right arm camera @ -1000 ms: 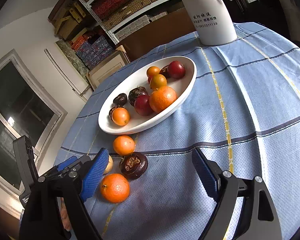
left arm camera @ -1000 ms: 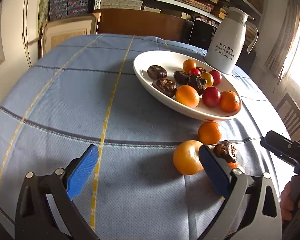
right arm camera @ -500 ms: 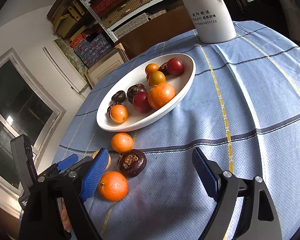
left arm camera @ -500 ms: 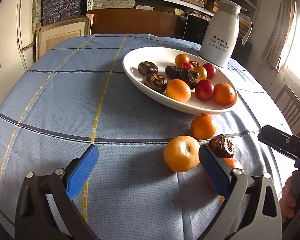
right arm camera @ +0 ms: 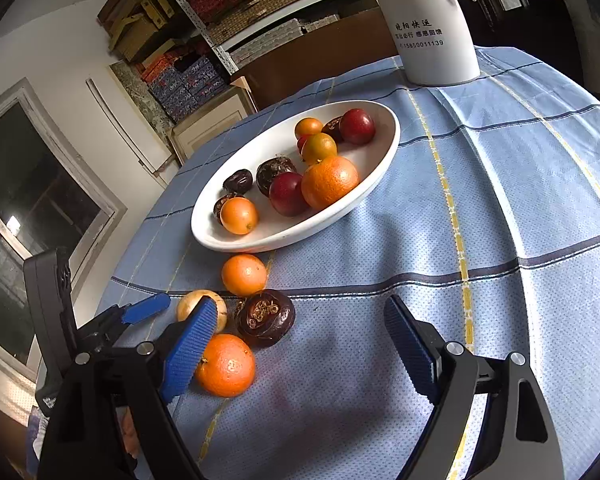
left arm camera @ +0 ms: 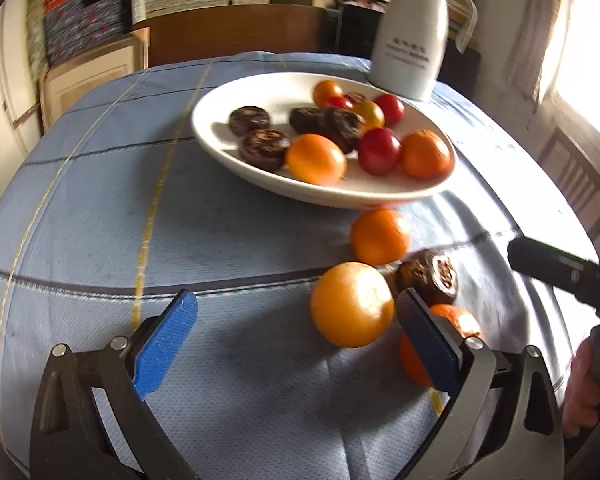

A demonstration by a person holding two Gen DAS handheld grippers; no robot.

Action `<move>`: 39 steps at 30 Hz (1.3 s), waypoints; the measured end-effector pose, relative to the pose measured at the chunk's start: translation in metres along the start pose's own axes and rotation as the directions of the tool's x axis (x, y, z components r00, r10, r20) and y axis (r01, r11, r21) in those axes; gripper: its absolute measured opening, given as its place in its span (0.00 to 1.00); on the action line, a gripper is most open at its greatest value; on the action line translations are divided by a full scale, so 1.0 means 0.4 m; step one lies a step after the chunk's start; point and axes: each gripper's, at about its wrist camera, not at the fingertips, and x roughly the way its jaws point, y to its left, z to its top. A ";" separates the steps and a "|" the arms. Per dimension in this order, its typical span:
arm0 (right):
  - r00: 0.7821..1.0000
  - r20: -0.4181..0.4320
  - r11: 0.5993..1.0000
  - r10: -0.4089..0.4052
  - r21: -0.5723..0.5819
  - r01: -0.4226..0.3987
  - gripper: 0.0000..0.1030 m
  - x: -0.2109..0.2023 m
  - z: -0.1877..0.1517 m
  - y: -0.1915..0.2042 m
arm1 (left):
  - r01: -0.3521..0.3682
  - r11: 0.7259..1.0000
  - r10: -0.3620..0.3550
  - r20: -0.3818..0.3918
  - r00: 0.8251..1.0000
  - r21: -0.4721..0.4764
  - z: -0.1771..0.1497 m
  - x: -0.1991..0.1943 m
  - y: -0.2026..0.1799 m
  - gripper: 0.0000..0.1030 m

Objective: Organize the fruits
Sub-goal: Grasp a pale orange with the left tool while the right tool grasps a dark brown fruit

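The left gripper (left arm camera: 296, 340) hovers low over the blue checked tablecloth (left arm camera: 100, 208) with its blue-padded jaws spread wide and empty; a large orange (left arm camera: 351, 304) lies just inside its right pad, ahead of which sit a smaller orange (left arm camera: 380, 236) and a dark brown fruit (left arm camera: 430, 276). Beyond them is the white oval dish (left arm camera: 228, 92) of fruit. The right gripper (right arm camera: 300, 352) is likewise wide open and empty, tilted downward, with an orange (right arm camera: 226, 366) touching its left pad.
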 end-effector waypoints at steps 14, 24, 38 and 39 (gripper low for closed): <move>0.998 0.006 0.989 -0.063 -0.137 0.063 0.84 0.037 0.007 0.059 | -0.010 1.000 0.010 0.010 1.000 -0.008 -0.009 -0.015 0.021 0.41; 0.987 -0.056 0.949 -0.151 -0.289 0.129 0.70 0.138 0.021 0.175 | -0.018 0.999 0.017 -0.004 1.000 -0.052 -0.007 -0.011 0.060 0.41; 0.985 -0.121 0.944 -0.121 -0.320 0.077 0.35 0.193 0.025 0.188 | -0.030 0.999 0.030 -0.016 0.999 -0.026 -0.006 0.001 0.050 0.41; 0.986 -0.121 0.947 -0.116 -0.314 0.073 0.35 0.190 0.026 0.185 | -0.029 0.999 0.029 -0.015 0.999 -0.027 -0.006 0.001 0.051 0.41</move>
